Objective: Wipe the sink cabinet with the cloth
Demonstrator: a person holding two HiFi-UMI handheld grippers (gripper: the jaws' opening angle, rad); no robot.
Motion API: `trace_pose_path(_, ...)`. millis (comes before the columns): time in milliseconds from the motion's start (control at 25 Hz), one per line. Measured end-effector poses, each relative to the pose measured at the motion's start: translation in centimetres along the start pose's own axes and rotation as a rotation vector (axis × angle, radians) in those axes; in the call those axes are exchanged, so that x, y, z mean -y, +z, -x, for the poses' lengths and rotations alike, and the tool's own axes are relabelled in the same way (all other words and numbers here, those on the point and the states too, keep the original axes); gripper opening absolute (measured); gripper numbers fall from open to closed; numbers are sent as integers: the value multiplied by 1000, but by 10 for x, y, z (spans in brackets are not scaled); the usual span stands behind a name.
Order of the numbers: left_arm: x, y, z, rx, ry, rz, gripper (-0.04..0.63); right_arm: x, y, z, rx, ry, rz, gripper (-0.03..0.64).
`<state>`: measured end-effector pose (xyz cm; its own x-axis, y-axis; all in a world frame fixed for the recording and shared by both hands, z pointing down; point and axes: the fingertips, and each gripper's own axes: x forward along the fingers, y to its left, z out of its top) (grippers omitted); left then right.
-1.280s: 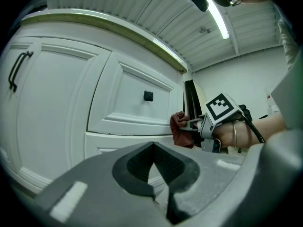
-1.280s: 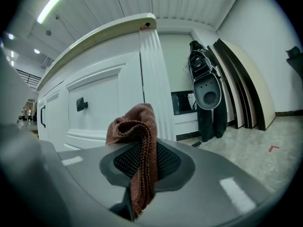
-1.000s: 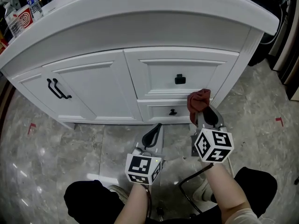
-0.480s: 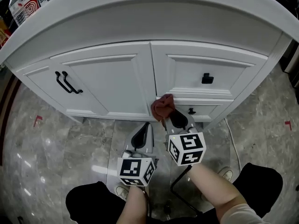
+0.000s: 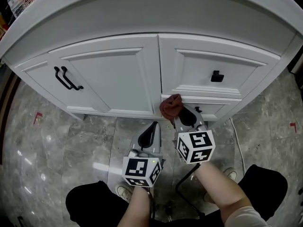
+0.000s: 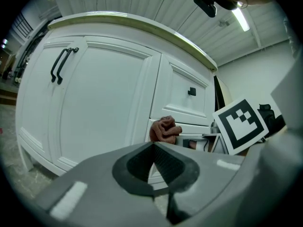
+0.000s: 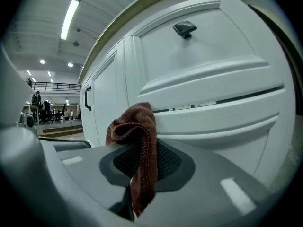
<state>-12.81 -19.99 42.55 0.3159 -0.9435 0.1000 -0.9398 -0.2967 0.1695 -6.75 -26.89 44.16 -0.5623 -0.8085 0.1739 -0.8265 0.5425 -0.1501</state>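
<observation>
The right tool [image 5: 184, 117] pinches the brown cloth [image 5: 170, 106] against the white sink cabinet [image 5: 113, 77], hiding most of the low drawer knob [image 5: 198, 109]. At its 8 o'clock, the left tool [image 5: 151, 128] is squeezed shut on nothing.

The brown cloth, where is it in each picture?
Head view: cloth in the middle, at the cabinet front.
Left gripper view: cloth in the middle, just above the jaws.
Right gripper view: cloth in the middle, pinched between the jaws.
Shared landmark: square black drawer knob, up and right of the cloth.
</observation>
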Motion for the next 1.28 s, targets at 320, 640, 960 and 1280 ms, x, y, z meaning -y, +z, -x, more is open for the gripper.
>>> trace_pose_path(320,25,-7,-13,-17,-48,-9,0,43,-6,19,-36,-61,36,97)
trace_pose_path(640,56,-15,-28,-35,-102,-16,0,86,-3,47,-30,-116,-1,104)
trace_pose_path(960,81,-19,-40,-45,-145,-18,0,141,4,86,-12,-258,-39,95)
trace_pose_path(1280,106,-30,-43,-63,-185,-17,0,195,16,127,32,-399,-82,92)
